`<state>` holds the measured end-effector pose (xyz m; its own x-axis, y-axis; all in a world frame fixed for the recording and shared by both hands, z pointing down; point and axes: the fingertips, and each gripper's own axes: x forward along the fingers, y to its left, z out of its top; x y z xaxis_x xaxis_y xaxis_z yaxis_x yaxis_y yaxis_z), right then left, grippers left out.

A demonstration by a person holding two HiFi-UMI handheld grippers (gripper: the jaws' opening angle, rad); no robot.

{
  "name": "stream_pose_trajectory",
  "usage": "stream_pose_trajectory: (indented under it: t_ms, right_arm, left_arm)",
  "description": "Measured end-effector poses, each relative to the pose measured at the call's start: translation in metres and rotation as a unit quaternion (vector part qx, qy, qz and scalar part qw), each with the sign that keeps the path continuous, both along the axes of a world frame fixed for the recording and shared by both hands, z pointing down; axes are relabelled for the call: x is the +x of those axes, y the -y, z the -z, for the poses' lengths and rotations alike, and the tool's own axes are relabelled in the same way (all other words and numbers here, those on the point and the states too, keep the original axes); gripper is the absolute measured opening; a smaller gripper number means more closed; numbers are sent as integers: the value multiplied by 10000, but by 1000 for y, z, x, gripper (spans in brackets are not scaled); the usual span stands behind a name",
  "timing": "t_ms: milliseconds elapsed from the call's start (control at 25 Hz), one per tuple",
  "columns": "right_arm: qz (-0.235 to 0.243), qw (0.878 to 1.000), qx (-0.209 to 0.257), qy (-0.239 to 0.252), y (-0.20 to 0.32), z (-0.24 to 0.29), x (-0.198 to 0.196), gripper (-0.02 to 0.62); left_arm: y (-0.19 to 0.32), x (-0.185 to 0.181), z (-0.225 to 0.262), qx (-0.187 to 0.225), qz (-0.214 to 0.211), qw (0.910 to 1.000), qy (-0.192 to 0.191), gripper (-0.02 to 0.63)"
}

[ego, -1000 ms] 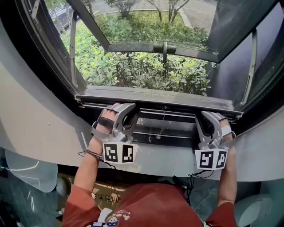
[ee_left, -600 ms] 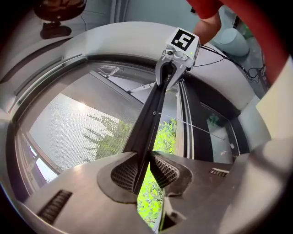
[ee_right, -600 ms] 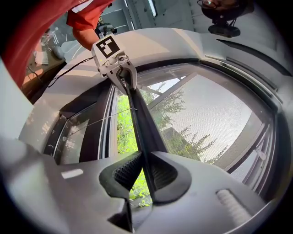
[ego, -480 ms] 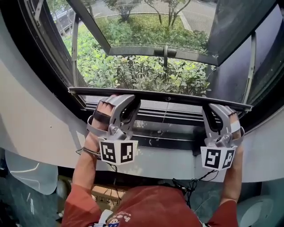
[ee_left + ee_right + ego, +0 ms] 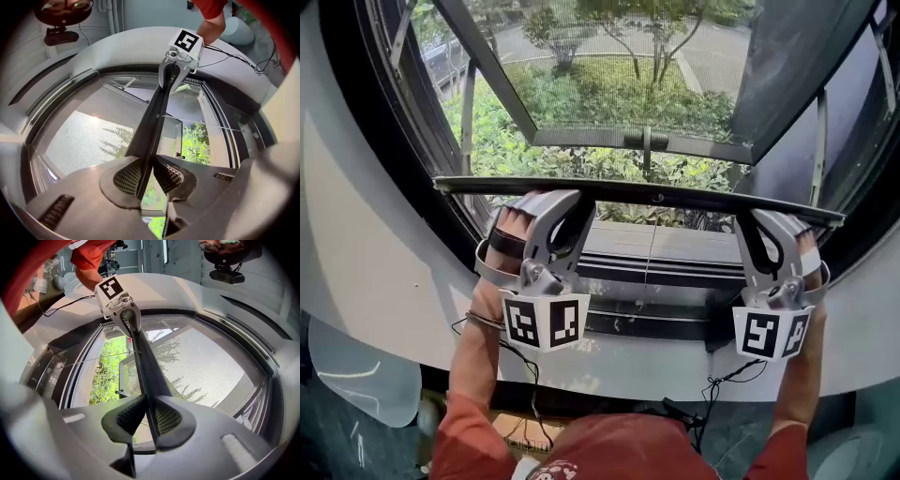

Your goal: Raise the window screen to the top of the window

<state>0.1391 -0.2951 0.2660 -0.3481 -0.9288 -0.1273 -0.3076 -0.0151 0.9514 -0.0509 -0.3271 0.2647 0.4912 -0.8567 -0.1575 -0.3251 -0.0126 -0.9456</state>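
The window screen's dark bottom bar (image 5: 656,195) runs level across the opening, well above the sill. Its fine mesh (image 5: 79,140) stretches away above the bar and also shows in the right gripper view as mesh (image 5: 206,366). My left gripper (image 5: 549,200) is shut on the bar near its left end; the ribbed pads (image 5: 125,177) pinch the bar's edge. My right gripper (image 5: 769,221) is shut on the bar near its right end, with the bar (image 5: 145,380) running between its pads (image 5: 168,419). A thin cord (image 5: 649,246) hangs from the bar's middle down to the sill.
The dark sill track (image 5: 666,274) lies under the bar. An outward-opened glass sash (image 5: 637,141) with a handle stands beyond it, above green shrubs (image 5: 502,150). A curved white wall (image 5: 375,272) frames the window. Cables (image 5: 712,382) trail below.
Both grippers have gone up together with the bar in their grip. The bar now stands higher above the sill track, and more of the opening shows beneath it.
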Motion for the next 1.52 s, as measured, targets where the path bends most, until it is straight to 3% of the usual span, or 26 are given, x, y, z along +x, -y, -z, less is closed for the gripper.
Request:
stream_pose_trajectory:
  t_ms: [960,1520]
  right_arm:
    - [-78,9939,973,-511,11,129,1,69]
    - [-197,9893,1263,-706,13,202,1,64]
  left_arm:
    - [7,4,129,1203,133,9925,173,86]
    - [10,4,204,1580,104,9868,344,86]
